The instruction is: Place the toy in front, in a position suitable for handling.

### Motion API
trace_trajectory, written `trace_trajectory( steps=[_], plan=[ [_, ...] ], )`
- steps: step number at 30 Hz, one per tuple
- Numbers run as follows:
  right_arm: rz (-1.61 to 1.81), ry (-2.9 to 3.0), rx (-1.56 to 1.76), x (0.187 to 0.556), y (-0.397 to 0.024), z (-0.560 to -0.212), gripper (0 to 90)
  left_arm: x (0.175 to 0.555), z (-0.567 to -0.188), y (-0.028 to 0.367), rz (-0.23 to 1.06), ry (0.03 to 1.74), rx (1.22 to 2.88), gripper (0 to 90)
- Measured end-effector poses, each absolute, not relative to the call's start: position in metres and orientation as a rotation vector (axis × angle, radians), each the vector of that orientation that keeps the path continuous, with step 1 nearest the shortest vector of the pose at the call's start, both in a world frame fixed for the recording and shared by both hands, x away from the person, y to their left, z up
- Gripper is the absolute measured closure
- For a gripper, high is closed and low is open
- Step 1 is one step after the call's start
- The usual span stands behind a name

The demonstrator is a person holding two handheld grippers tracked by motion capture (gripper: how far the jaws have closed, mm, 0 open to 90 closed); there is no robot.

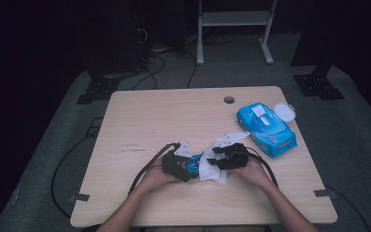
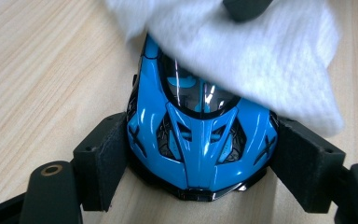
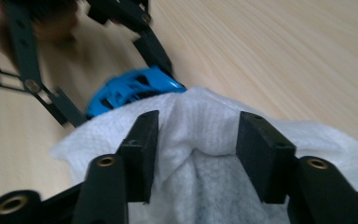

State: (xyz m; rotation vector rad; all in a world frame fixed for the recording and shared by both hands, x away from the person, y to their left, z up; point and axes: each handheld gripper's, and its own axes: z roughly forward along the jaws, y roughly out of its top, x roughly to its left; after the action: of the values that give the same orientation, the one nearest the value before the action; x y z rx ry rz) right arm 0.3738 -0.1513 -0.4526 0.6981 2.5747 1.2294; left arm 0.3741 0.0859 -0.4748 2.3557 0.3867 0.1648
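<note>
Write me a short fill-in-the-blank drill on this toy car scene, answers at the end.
1. The left gripper clamps a toy car coloured ____.
2. A white ____ lies draped over the car's far end.
3. The right gripper has its jaws apart around the ____.
4. The blue wipes pack lies with its lid ____.

Answers: blue; wipe; wipe; open

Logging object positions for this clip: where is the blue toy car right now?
The blue toy car sits on the table's near middle, clamped between the left tongs' jaws, with the white wipe draped over its far end, by the right tongs.
</note>
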Motion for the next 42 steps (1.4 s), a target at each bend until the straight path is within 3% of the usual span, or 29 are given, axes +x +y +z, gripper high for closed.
trace_trajectory(
  steps=[3, 6, 10, 20, 24, 29, 38, 42],
  plan=[
    [1.253, 2.590, 0.705, 0.375, -0.150, -0.451, 69.5, 0.375, -0.475, 0.088, 0.150, 0.396, 2.350, 23.4],
    [1.245, 2.589, 0.729, 0.375, -0.157, -0.451, 76.6, 0.374, -0.473, 0.091, 0.131, 0.410, 2.329, 19.1],
    [1.182, 2.548, 0.765, 0.374, -0.170, -0.450, 81.5, 0.374, -0.474, 0.091, 0.145, 0.410, 2.350, 22.5],
    [1.195, 2.606, 0.593, 0.354, -0.127, -0.450, 84.6, 0.373, -0.475, 0.088, 0.167, 0.394, 2.358, 23.3],
    [1.195, 2.595, 0.659, 0.362, -0.140, -0.448, 84.8, 0.373, -0.476, 0.090, 0.168, 0.416, 2.349, 19.2],
    [1.184, 2.586, 0.764, 0.366, -0.155, -0.447, 85.1, 0.374, -0.475, 0.088, 0.161, 0.396, 2.356, 22.7],
    [1.179, 2.741, 0.621, 0.360, -0.082, -0.456, 85.5, 0.373, -0.475, 0.086, 0.175, 0.394, 2.360, 23.4],
    [1.175, 2.723, 0.652, 0.366, -0.076, -0.455, 85.5, 0.373, -0.475, 0.086, 0.170, 0.401, 2.350, 23.4]
  ],
)
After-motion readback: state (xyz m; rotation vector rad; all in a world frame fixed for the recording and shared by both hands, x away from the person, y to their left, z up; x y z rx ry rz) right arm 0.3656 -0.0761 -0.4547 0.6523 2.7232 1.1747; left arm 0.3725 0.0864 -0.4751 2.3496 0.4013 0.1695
